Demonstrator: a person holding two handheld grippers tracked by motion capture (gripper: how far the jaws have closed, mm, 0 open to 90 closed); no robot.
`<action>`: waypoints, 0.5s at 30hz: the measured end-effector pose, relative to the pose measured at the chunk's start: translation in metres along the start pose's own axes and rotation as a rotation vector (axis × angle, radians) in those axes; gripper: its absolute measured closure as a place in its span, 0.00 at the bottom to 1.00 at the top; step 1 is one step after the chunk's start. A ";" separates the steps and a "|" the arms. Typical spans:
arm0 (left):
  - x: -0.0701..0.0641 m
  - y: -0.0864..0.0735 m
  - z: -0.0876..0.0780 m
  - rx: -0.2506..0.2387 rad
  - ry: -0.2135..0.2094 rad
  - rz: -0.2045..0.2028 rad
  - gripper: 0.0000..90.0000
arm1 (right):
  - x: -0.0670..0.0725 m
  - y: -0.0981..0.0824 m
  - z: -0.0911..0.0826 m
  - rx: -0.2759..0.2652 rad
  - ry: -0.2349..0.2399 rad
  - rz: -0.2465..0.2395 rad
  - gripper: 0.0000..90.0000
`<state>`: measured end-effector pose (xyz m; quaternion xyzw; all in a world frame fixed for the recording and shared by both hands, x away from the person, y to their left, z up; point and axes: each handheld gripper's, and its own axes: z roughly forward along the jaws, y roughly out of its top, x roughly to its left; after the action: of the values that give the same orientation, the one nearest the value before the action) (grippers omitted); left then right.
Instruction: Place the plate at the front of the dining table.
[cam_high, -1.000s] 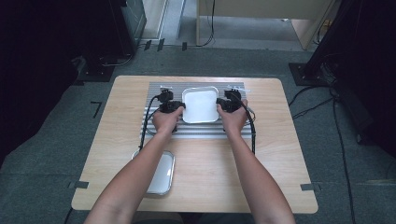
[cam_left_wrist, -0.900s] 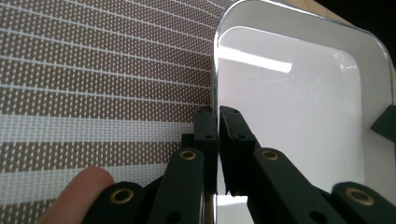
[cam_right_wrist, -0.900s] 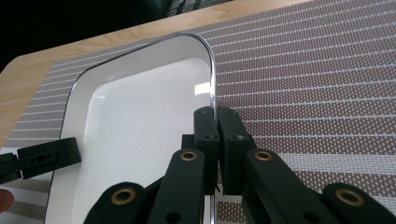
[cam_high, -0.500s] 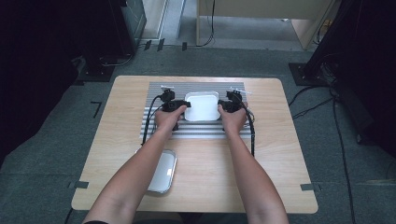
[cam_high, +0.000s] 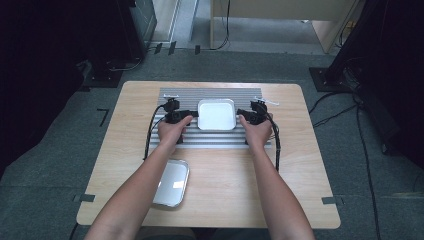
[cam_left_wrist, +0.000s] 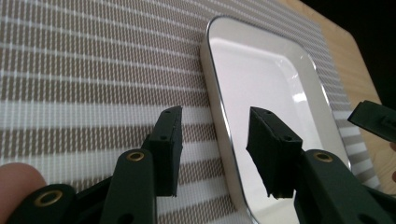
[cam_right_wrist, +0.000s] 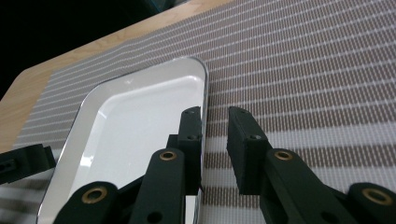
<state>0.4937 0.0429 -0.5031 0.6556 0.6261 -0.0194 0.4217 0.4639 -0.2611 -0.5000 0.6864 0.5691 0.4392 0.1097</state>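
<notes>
white enamel tray (cam_high: 216, 114) with a thin dark rim, lying flat on the striped mat (cam_high: 210, 95) between two parted grippers.

the tray is a shallow rounded rectangle, glossy inside, with soft light reflections on its floor; it sits in the middle of the grey-and-white ribbed mat on the wooden table (cam_high: 300, 165). the left gripper (cam_left_wrist: 215, 140) straddles the tray's near rim, its jaws having just been opening, pads clear of the rim on both sides. the right gripper (cam_right_wrist: 215, 140) stands at the opposite rim, jaws also just opening, with a gap showing between its pads. a second, similar tray (cam_high: 171, 182) lies near the table's front edge, well apart.
</notes>
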 end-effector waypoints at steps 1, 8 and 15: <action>-0.001 -0.002 -0.001 0.001 -0.003 -0.003 0.63 | 0.000 -0.003 -0.002 0.002 0.001 0.004 0.85; -0.009 -0.008 -0.005 0.018 0.025 0.008 0.64 | 0.003 -0.017 -0.006 0.038 0.021 -0.007 0.86; -0.017 -0.014 0.003 0.050 0.028 0.039 0.65 | 0.008 -0.022 -0.001 0.085 0.015 -0.012 0.93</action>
<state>0.4803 0.0257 -0.5032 0.6780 0.6185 -0.0176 0.3968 0.4482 -0.2468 -0.5098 0.6837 0.5920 0.4194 0.0788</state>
